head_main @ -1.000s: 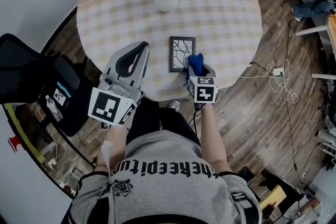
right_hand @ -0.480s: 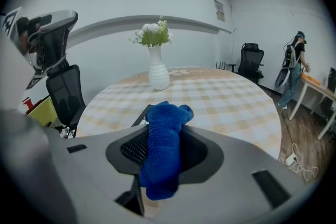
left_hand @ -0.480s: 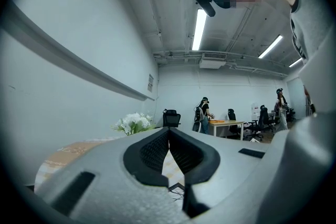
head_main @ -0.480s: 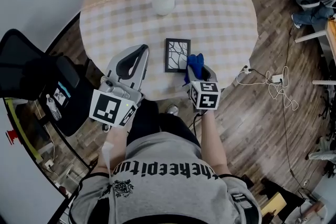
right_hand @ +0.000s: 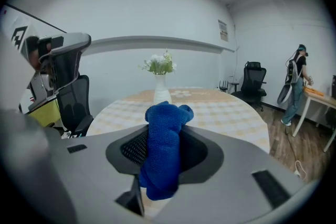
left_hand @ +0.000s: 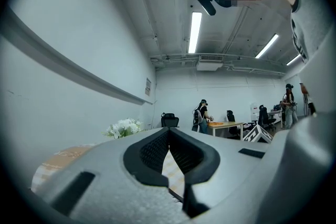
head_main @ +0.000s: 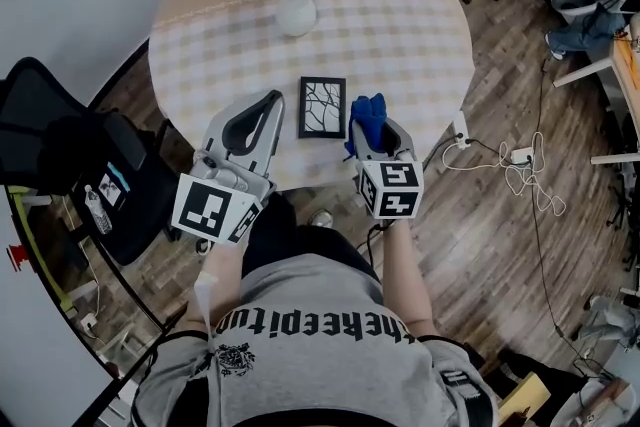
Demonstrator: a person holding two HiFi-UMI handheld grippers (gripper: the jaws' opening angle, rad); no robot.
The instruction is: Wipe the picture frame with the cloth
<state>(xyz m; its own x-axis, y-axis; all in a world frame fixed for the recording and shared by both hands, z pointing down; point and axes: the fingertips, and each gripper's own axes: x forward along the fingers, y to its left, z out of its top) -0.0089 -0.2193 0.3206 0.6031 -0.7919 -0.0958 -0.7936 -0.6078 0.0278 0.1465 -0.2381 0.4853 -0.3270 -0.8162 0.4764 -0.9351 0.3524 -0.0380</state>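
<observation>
Checked table (head_main: 400,35) over wood floor (head_main: 520,245) bears picture frame (head_main: 322,107) beside gripped cloth (head_main: 368,118).

Cloth (head_main: 368,115) — earlier laid over the lower right corner of the picture frame (head_main: 322,107), now carried clear of it and seen just beside its right edge. Left gripper (head_main: 268,101) — brought nearer the frame's left edge.
</observation>
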